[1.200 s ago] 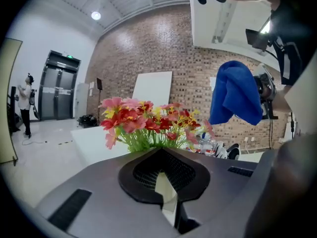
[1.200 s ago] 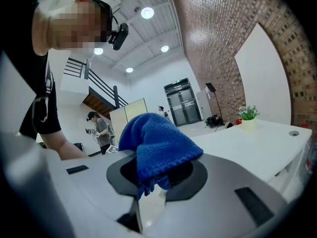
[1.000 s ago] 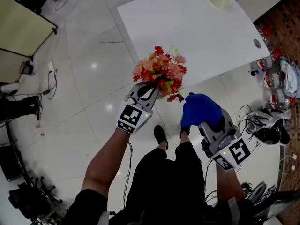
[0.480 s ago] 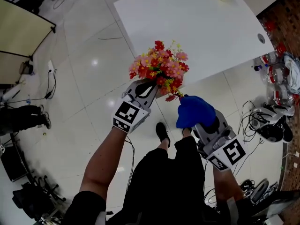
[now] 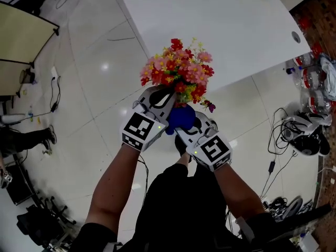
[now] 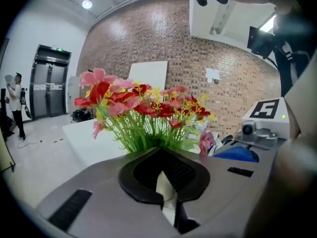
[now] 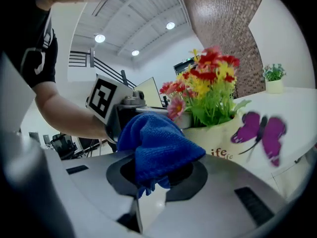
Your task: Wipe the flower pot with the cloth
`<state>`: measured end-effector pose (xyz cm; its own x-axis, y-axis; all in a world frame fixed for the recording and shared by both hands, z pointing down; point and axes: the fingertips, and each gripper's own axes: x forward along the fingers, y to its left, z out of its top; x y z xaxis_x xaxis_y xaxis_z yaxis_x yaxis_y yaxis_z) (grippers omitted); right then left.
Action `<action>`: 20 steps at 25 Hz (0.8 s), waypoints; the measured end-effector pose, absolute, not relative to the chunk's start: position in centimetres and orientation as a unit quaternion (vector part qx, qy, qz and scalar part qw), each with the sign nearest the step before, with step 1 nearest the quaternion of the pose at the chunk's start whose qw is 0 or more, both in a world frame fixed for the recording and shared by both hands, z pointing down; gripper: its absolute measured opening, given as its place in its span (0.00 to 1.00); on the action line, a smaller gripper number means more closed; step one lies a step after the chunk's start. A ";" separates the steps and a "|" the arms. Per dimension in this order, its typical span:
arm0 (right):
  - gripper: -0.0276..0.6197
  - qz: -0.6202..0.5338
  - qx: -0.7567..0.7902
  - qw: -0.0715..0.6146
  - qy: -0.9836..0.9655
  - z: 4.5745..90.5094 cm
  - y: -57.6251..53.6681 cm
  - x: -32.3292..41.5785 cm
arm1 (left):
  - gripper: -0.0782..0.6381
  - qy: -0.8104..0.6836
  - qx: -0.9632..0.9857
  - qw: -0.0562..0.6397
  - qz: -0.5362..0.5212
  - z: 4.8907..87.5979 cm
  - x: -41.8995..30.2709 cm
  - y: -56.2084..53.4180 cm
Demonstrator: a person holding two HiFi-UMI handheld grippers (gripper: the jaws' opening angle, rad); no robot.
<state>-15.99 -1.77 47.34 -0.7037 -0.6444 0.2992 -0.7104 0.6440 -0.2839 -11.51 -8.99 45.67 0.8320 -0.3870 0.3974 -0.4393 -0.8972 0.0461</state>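
White table fills the far side of the head view. Off its near edge, in the air, the cream flower pot with red and pink flowers hangs from the left gripper, whose jaws are clamped on its rim. The right gripper is closed tight on the blue cloth, which touches the pot's side below the flowers.

Cream butterfly-printed flower pot of red-pink blooms, bunched blue cloth just beside
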 end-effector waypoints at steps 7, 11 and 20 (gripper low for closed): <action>0.14 0.197 0.403 0.094 -0.889 49.5 -3.5 -14.0 | 0.11 -0.215 0.956 0.065 0.189 45.9 -11.4 -8.3; 0.14 0.195 0.403 0.092 -0.890 49.1 -3.6 -11.7 | 0.11 -0.211 0.957 0.066 0.188 46.0 -11.0 -8.2; 0.14 0.226 0.506 0.046 -0.831 49.3 -6.7 -4.1 | 0.11 -0.210 0.957 0.075 0.185 45.8 -11.3 -8.3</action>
